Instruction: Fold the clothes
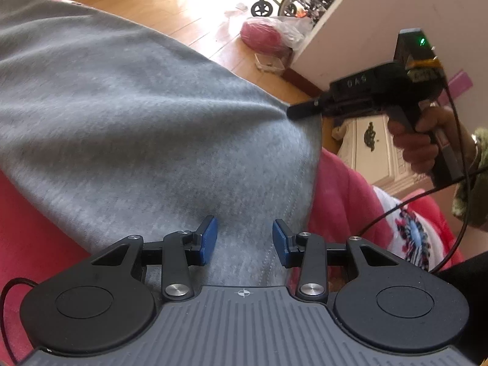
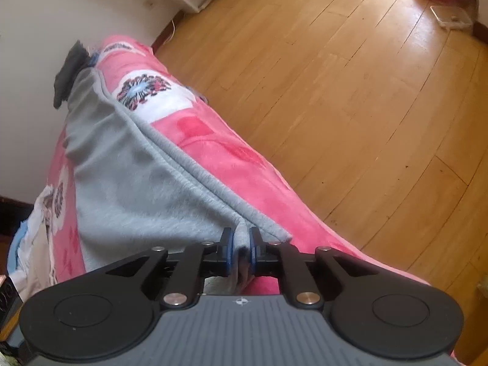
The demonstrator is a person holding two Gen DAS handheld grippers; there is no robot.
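A grey sweatshirt-like garment (image 1: 137, 106) lies spread on a pink patterned blanket (image 1: 341, 201). My left gripper (image 1: 245, 238) hovers over the garment's near part, its blue pads (image 1: 209, 241) apart, and the grey cloth runs flat between and under them. In the left wrist view my right gripper (image 1: 294, 111), held by a hand (image 1: 411, 143), pinches the garment's far right corner and pulls it taut. The right wrist view shows that gripper (image 2: 241, 244) shut on a bunched fold of the grey garment (image 2: 131, 189) at its seamed edge.
The pink blanket (image 2: 244, 164) ends at a wooden floor (image 2: 350, 91) on the right. A wheelchair (image 1: 302, 0), a pink bundle in plastic (image 1: 268, 35) and a white cabinet (image 1: 375, 152) stand beyond. A dark cloth (image 2: 68, 70) lies at the bed's far end.
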